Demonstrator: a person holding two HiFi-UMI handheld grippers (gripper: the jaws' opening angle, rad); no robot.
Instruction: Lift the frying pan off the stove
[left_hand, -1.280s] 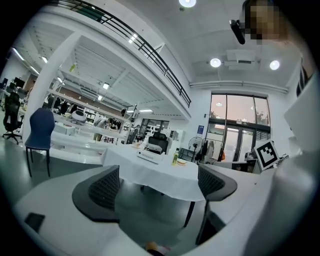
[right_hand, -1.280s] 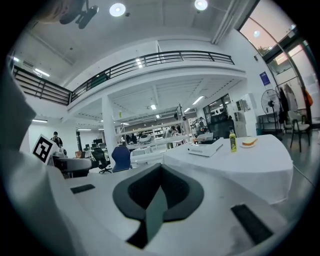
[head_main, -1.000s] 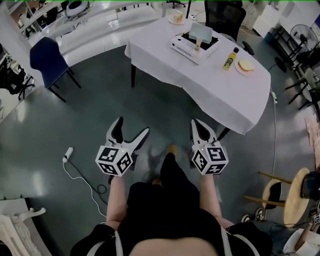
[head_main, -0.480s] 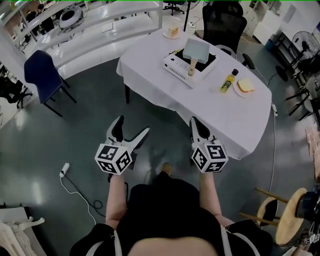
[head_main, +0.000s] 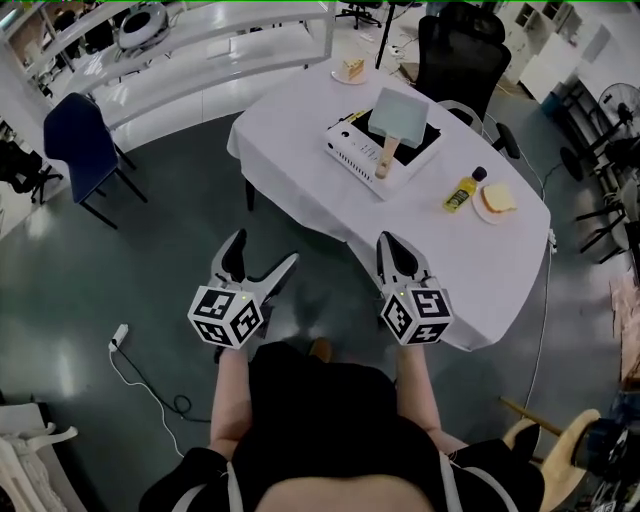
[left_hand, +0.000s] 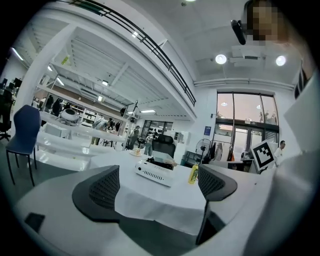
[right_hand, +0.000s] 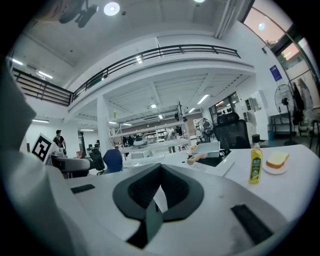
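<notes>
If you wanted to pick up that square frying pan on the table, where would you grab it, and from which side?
Probably by its wooden handle. It sticks out of the frying pan past the stove, pointing toward the near edge of the table, so coming in from that near side suits best.

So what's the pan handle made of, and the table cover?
The pan handle looks like wood: pale tan and matte. The table cover looks like white cloth, since it drapes softly over the edge. Neither is certain from this far.
</notes>
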